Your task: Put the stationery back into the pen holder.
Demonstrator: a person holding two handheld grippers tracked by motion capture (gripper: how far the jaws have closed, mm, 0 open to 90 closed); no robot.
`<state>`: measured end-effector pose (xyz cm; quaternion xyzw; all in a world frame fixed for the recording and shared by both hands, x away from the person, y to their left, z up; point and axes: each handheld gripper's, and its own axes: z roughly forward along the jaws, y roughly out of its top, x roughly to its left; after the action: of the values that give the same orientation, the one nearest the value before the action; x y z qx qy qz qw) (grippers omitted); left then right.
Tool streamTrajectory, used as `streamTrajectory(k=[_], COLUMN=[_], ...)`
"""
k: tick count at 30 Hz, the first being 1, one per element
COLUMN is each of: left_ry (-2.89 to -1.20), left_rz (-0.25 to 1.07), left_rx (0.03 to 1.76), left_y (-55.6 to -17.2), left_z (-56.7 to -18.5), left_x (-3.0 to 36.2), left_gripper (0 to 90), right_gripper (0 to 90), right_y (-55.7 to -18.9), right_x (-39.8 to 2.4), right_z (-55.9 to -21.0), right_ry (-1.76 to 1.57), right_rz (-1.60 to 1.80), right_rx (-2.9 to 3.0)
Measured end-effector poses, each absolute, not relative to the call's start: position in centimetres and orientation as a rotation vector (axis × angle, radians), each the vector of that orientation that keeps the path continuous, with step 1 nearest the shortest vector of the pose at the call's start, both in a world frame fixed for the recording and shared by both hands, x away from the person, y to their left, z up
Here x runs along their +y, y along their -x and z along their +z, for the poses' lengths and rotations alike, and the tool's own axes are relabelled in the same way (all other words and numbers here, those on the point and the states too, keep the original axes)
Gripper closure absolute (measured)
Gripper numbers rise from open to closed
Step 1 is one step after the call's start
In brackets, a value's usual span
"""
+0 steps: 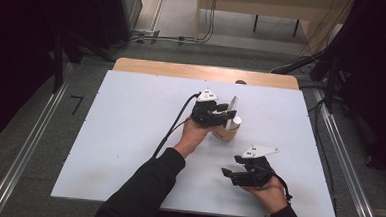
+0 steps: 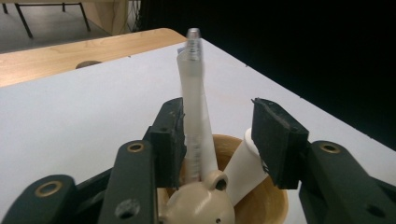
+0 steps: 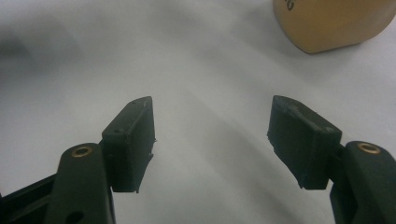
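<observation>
Both grippers black. Left gripper (image 1: 219, 116): white three-cornered plate with dark marks on top, black cable trailing back from behind the jaws. Right gripper (image 1: 237, 175): same plate, short black cable loop at the rear. Jaws end in blocky matte pads with scuffed edges; brass-ringed pivots just behind them. Person wears black long sleeves (image 1: 144, 188).

White board (image 1: 129, 135) is covering counter in front of you, wooden edge (image 1: 183, 69) showing along far side. Small dark round hole (image 1: 241, 82) is sitting in that wood strip. Grey floor (image 1: 39, 130) is spreading around you, metal rails (image 1: 23, 149) running along both sides. Cables (image 1: 149, 37) are lying beyond counter. Pale wooden furniture (image 1: 266, 4) is standing farther back. Dark curtains (image 1: 13, 54) are hanging left and right.
</observation>
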<state>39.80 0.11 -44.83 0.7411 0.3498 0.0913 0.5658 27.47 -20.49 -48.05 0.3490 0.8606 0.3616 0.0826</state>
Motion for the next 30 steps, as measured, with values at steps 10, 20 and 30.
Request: streamTrajectory(k=[10,20,30], left_ry=[-1.732,-1.751,-1.761], left_rz=[0.199,0.216,0.234], left_rx=[0.819,0.830,0.864], left_y=[-38.7,-37.0,-34.4], left_z=[-44.4,-43.8,-43.9], left_x=[1.4,2.8,4.9], left_gripper=[47.6,41.0,34.1], right_gripper=[30.1,29.8,29.3], right_y=[-27.5,-27.5,-27.5], right_x=[-20.5,-20.6,-21.8], right_z=[-48.0,-47.9,-47.5], right_ry=[-1.049,-1.062,-1.122], right_rz=[1.078,1.077,1.083], right_rx=[2.558,2.537,2.460])
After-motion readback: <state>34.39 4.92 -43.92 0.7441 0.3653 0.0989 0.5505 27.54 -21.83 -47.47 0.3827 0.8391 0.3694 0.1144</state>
